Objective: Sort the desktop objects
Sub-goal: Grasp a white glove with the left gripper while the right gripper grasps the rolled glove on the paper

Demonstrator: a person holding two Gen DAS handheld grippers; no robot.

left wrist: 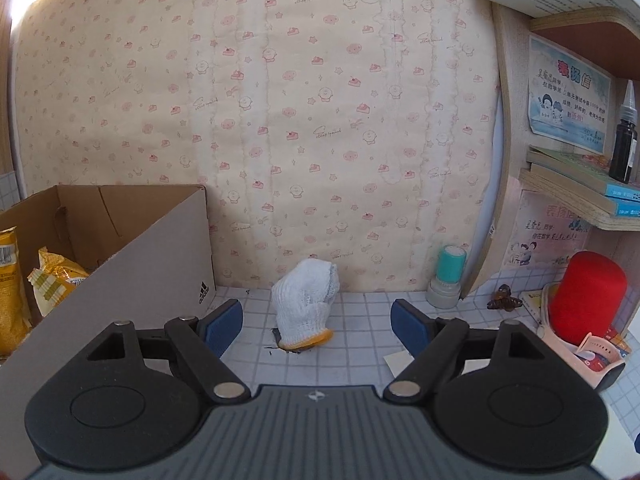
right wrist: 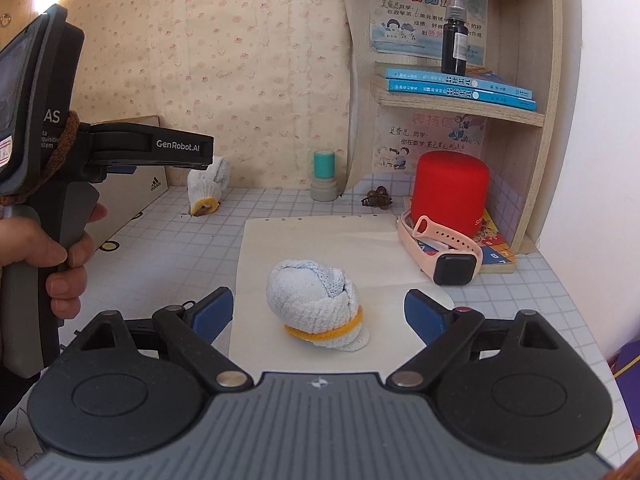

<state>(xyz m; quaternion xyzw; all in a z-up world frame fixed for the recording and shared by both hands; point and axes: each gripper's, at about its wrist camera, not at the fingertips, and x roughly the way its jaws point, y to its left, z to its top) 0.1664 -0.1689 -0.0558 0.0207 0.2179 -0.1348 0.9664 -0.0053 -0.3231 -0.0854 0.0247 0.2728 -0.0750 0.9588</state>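
Observation:
A white knit glove (left wrist: 306, 304) with a yellow cuff stands bunched against the wallpapered wall. My left gripper (left wrist: 316, 316) is open just short of it, blue pads wide on either side, touching nothing. A second white glove, rolled into a ball (right wrist: 312, 300) with a yellow band, lies on a sheet of paper (right wrist: 320, 240). My right gripper (right wrist: 318, 306) is open around it, with a gap at each pad. The right wrist view also shows the left gripper (right wrist: 206, 156), held by a hand, near the standing glove (right wrist: 208, 192). An open cardboard box (left wrist: 120, 264) beside it holds yellow packets (left wrist: 56, 280).
A teal-capped stamp (right wrist: 324, 176) and a brown hair clip (right wrist: 378, 196) sit by the wall. A red cylinder (right wrist: 450, 192) and a pink smartwatch (right wrist: 444, 252) rest at the right under a shelf (right wrist: 460, 106) with blue books and a black bottle (right wrist: 454, 36).

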